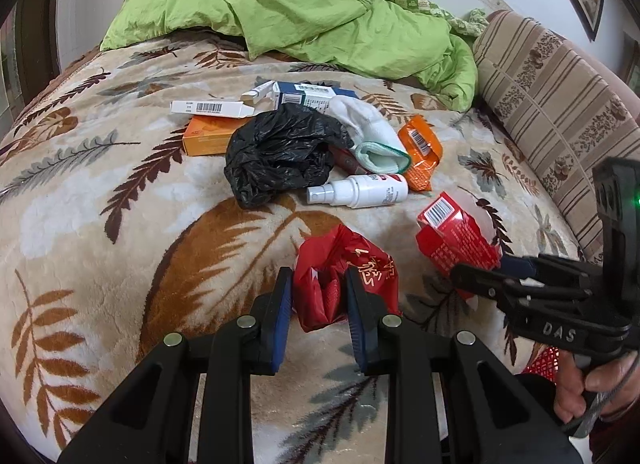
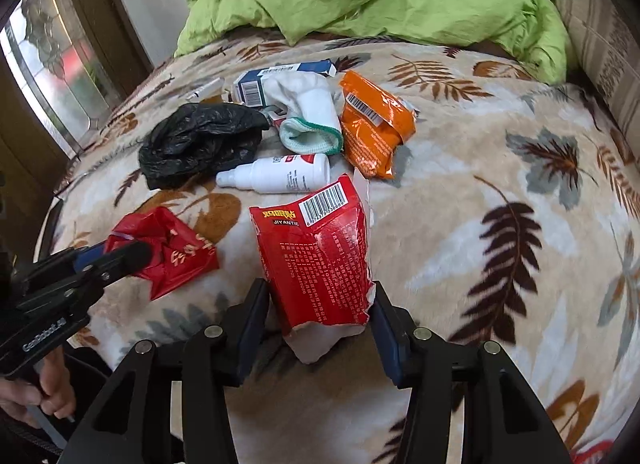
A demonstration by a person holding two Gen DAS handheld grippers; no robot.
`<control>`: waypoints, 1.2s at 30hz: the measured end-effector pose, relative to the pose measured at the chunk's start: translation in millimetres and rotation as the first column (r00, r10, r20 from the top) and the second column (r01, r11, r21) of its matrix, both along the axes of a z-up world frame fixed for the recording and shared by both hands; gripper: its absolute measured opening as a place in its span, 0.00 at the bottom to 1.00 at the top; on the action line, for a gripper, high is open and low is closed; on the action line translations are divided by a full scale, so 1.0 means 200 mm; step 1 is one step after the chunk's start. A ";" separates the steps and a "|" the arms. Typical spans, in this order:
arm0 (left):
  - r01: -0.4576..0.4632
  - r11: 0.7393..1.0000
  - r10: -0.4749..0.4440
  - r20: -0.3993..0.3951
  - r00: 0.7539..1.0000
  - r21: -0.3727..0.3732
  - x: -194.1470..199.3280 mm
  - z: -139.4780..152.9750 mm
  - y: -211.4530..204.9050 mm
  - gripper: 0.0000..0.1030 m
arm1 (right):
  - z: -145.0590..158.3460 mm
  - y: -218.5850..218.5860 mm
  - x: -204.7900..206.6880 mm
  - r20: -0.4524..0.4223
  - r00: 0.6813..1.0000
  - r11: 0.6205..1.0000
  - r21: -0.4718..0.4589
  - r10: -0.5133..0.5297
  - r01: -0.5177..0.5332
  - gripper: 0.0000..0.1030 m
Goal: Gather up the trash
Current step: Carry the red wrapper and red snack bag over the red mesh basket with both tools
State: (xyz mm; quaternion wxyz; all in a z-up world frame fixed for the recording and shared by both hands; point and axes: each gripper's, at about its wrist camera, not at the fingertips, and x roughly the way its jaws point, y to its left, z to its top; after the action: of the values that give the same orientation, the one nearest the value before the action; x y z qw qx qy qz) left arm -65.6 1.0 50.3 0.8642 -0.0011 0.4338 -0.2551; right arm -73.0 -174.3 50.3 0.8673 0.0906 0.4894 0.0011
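Two grips, both mine. Left gripper (image 1: 318, 296): clamped on a crumpled red plastic bag (image 1: 344, 276). Right gripper (image 2: 320, 316): part-closed astride a torn red cardboard packet (image 2: 316, 256), pad contact unclear. Both lie on the leaf-patterned beige blanket (image 2: 480, 224). Beyond: white spray bottle (image 2: 276, 175), crumpled black plastic bag (image 2: 196, 142).

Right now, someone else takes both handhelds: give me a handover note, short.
Left gripper: shut on the crumpled red bag, near edge of the bed.
Right gripper: fingers either side of the torn red packet; firm pinch cannot be confirmed, so check before lifting.
Still lying on the leaf-print blanket: black plastic bag, white spray bottle, orange packet, orange box, white carton, blue-and-white box. A white sock lies among them, likely not trash.
Done: nothing visibly binned; no bin in view.
Left: everything above.
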 end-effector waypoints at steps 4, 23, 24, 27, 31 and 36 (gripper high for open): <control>0.010 1.000 -0.010 0.011 1.000 0.000 -0.03 0.03 -0.02 0.24 | 0.02 0.01 -0.08 0.008 1.000 0.999 0.038 -0.030 0.030 0.52; 0.016 0.998 -0.023 0.121 0.992 0.058 -0.17 0.17 -0.09 0.24 | 0.17 0.01 -0.30 0.074 0.994 0.993 0.095 -0.080 0.073 0.52; 0.018 0.998 -0.025 0.123 0.992 0.059 -0.18 0.18 -0.09 0.24 | 0.17 0.01 -0.31 0.075 0.994 0.992 0.098 -0.083 0.076 0.52; 0.022 0.998 -0.031 0.131 0.991 0.064 -0.20 0.19 -0.10 0.24 | 0.18 0.00 -0.34 0.077 0.993 0.991 0.105 -0.092 0.084 0.52; 0.031 0.998 -0.040 0.144 0.989 0.063 -0.22 0.22 -0.11 0.24 | 0.20 -0.01 -0.37 0.085 0.991 0.990 0.106 -0.102 0.093 0.52; 0.047 0.997 -0.056 0.160 0.986 0.061 -0.26 0.25 -0.14 0.24 | 0.23 -0.02 -0.42 0.094 0.989 0.988 0.111 -0.118 0.107 0.52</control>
State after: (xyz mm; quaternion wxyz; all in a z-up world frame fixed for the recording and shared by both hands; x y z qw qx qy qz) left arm -116.9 -26.4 100.5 0.8892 0.0556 0.3695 -0.2640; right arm -156.3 -178.0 96.9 0.8834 0.1639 0.4388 -0.0174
